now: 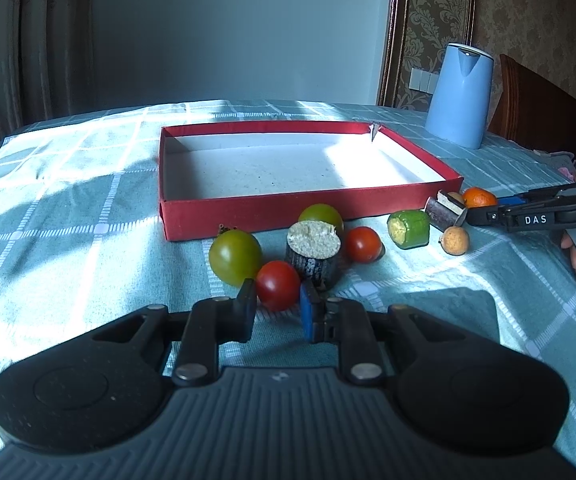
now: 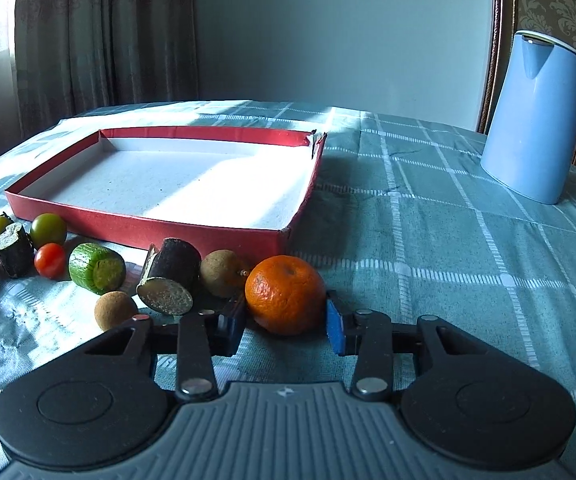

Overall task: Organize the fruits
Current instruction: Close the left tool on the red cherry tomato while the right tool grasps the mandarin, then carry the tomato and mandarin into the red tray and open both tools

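Left gripper low over the checked tablecloth, jaws spread on either side of a red cherry tomato, pads close but contact not certain. Just behind: a green tomato and a dark sugarcane chunk (pale cut face up). Right gripper likewise spread around a mandarin, near the red box corner. Blue kettle well apart, far right. Box interior bare white; fruits all lying on the cloth in front of it.
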